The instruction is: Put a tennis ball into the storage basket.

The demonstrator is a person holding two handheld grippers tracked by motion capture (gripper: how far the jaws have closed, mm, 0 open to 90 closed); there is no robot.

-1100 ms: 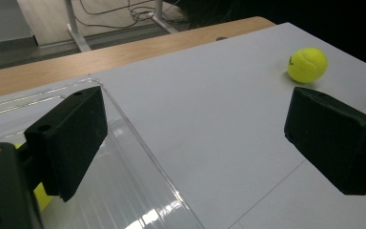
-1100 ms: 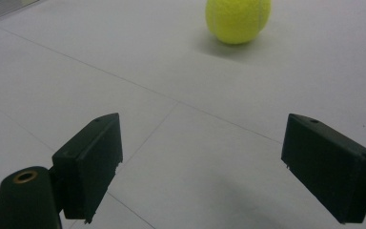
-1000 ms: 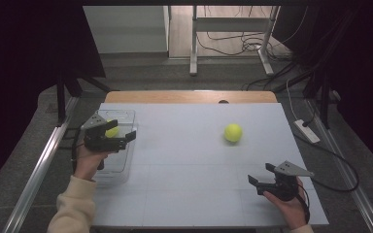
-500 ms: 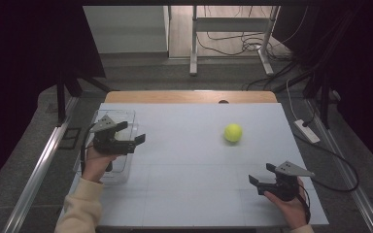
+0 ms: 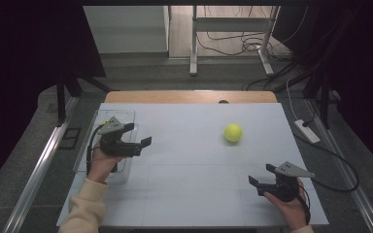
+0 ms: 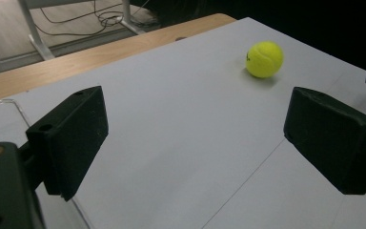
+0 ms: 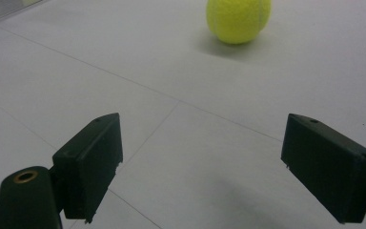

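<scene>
Lying on the white table [image 5: 189, 194], the yellow tennis ball [image 5: 233, 132] is resting alone, a little right of the middle and toward the far side. It is touching only the table surface. The left gripper [image 5: 143, 141] is hovering at the left side of the table, just beside a clear plastic container [image 5: 93, 127] that is standing at the left edge. Its jaws are standing wide apart and nothing is sitting between them; in the left gripper view the ball [image 6: 264, 59] is lying well ahead, apart from both jaws. The right gripper [image 5: 260, 177] is staying low near the front right corner, with the person's hand [image 5: 287, 209] under it. Its jaws are also spreading wide with nothing between them, and they are pointing toward the ball [image 7: 238, 19], which is lying well apart from them.
</scene>
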